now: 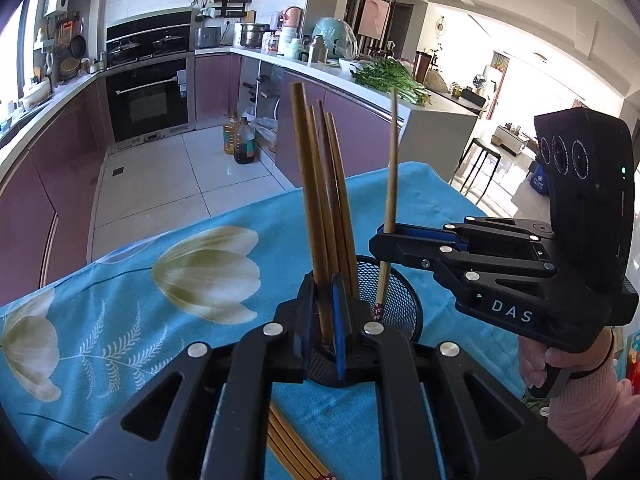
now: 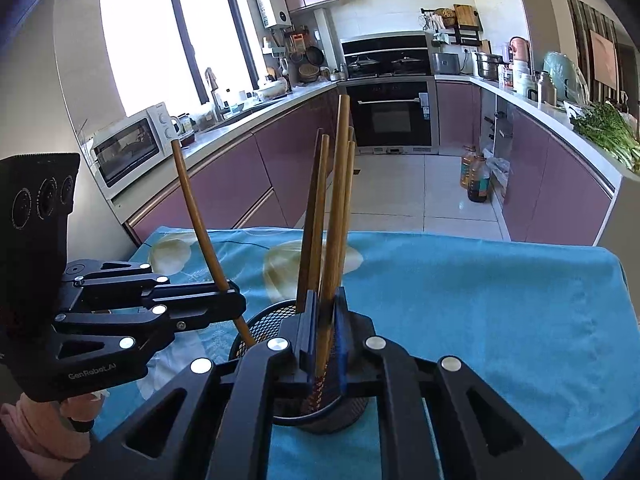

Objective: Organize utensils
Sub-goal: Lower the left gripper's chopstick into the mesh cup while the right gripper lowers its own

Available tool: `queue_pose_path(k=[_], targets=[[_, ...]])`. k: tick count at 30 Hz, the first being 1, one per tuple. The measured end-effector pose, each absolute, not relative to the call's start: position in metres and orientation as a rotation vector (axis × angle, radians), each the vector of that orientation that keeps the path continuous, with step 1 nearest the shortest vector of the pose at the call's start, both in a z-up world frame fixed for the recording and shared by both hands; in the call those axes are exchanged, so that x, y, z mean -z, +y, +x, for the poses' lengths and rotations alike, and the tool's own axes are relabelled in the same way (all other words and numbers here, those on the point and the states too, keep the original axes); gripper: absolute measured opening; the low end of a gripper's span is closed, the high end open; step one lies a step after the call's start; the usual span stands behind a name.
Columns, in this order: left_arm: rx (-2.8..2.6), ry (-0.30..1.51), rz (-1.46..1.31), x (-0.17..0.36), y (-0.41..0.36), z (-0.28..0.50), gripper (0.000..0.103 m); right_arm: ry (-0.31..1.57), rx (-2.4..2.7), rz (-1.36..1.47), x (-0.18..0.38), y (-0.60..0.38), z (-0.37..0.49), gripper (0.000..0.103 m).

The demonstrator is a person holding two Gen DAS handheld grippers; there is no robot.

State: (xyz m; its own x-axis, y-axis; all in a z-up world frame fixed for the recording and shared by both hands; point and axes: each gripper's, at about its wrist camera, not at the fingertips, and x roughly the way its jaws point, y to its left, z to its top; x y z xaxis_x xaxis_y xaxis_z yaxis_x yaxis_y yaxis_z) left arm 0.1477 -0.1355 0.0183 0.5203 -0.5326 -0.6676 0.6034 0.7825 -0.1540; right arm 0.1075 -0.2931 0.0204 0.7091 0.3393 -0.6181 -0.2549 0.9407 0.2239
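A black mesh cup (image 1: 400,304) stands on the blue flowered tablecloth (image 1: 132,360) with several brown chopsticks (image 1: 336,184) upright in it. My left gripper (image 1: 324,320) is over the cup's near rim, shut on one thick chopstick (image 1: 308,176) that points up. From the right, my right gripper (image 1: 386,240) is shut on a single thin chopstick (image 1: 392,176), whose patterned lower tip hangs inside the cup. In the right wrist view, my right gripper (image 2: 324,328) clamps its chopstick (image 2: 340,184) above the cup (image 2: 260,328), and the left gripper (image 2: 232,300) holds a slanted chopstick (image 2: 196,216).
More chopsticks (image 1: 296,456) lie flat on the cloth under my left gripper. The table's far edge (image 2: 440,236) drops to a tiled floor with oil bottles (image 2: 476,180). Purple kitchen cabinets (image 2: 224,188) and counters ring the room. A sleeved hand (image 1: 576,392) holds the right gripper.
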Motion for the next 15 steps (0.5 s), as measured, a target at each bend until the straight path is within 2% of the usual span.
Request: queue_pose_path(k=[1,7,15], targets=[[0.681,0.764,0.099,-0.018,-0.136,0.148,0.017,0.709,-0.328,0.127,-0.019,-0.294,0.107,0.011],[0.660,0.766,0.097,-0.008,-0.132,0.144,0.025,0.718,-0.303,0.140,-0.011,-0.302,0.104,0.016],[0.651,0.805,0.086,0.009,-0.124,0.142,0.027,0.771,-0.322,0.164,0.008,-0.302,0.107,0.018]])
